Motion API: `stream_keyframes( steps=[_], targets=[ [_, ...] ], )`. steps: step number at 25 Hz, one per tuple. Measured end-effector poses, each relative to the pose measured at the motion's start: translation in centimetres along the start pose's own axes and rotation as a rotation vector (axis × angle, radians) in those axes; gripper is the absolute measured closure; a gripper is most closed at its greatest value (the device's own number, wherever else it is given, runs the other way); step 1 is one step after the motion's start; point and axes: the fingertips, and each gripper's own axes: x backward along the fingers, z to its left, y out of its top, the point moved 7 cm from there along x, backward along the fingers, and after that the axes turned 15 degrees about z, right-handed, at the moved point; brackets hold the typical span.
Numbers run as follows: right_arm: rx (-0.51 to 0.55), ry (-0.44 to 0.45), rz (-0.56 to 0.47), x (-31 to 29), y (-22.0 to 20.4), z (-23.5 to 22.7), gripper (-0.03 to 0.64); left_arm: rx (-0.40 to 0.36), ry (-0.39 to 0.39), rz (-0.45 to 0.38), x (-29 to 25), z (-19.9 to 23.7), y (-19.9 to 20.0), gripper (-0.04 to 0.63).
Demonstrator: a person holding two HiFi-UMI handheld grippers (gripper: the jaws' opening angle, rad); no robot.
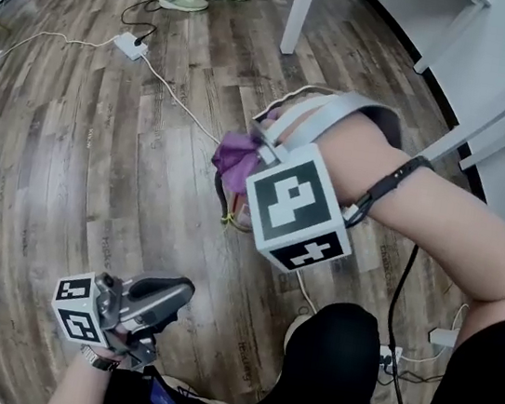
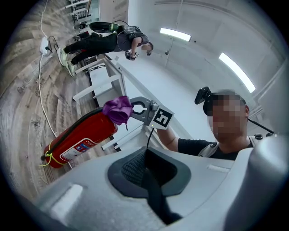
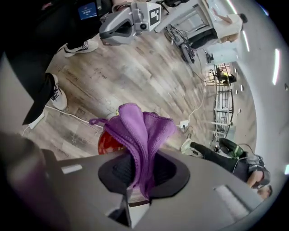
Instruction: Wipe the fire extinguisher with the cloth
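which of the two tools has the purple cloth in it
The right tool: the purple cloth is pinched between its jaws. The left tool is shut and empty.

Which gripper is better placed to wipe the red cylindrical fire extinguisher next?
Right. The right gripper is shut on the purple fabric cloth, close to the red cylindrical fire extinguisher. The left gripper is shut, empty and farther away.

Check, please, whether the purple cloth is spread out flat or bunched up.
Bunched up: the purple cloth is gathered into folds, pinched between the jaws of the right tool.
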Motion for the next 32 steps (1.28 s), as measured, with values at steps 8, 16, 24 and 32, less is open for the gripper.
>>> stream_keyframes(
  steps=[8, 16, 24, 32],
  targets=[
    [0.045, 0.025, 0.046, -0.7, -1.2, 0.4, 0.551, 0.007, -0.006, -0.024, 1.2, 0.0, 0.0, 0.597],
    [-0.123, 0.084, 0.166, -0.7, -10.7, 4.1, 0.552, 0.044, -0.009, -0.044, 1.3, 0.9, 0.1, 0.597],
    [-0.410, 0.232, 0.121, -1.8, -15.8, 8.1, 0.552, 0.064, 0.043, -0.067, 1.4, 1.9, -0.6, 0.597],
    [-1.160, 0.747, -0.427, 4.8, -21.3, 6.9, 0.552, 0.205, 0.228, 0.007, -1.3, -8.7, -1.1, 0.595]
  ],
)
